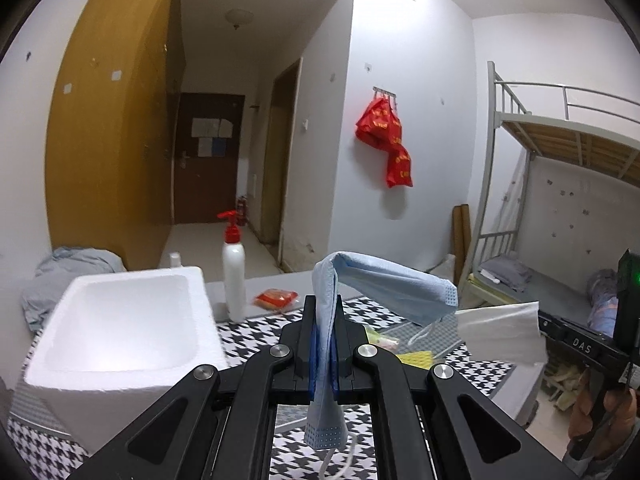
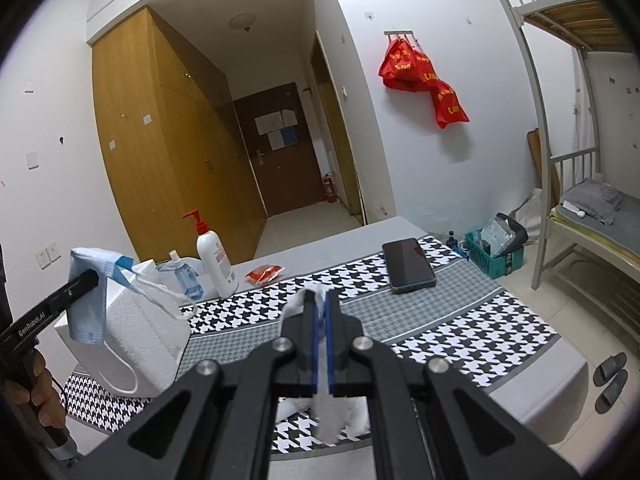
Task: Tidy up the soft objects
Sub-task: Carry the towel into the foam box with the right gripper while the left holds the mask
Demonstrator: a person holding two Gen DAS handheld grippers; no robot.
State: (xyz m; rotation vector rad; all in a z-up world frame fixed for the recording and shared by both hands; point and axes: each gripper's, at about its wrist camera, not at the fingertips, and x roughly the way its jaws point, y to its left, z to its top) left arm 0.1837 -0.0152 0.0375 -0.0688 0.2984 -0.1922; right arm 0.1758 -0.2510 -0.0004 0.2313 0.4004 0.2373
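Note:
My left gripper (image 1: 325, 304) is shut on a blue face mask (image 1: 384, 284) that drapes over its tips and hangs down between the fingers, held above the table. The mask also shows in the right wrist view (image 2: 90, 280), next to the white foam box (image 2: 136, 332). My right gripper (image 2: 319, 300) is shut on a white tissue (image 2: 336, 416), held above the houndstooth cloth (image 2: 460, 312). The tissue also shows in the left wrist view (image 1: 500, 332). The foam box (image 1: 120, 320) stands open at the left.
A white pump bottle (image 1: 234, 276), a small blue bottle (image 2: 186, 276) and a red packet (image 1: 276, 299) stand behind the box. A black phone (image 2: 410, 266) lies on the cloth. A yellow item (image 1: 416, 358) lies below the mask. A bunk bed (image 1: 560, 200) stands at right.

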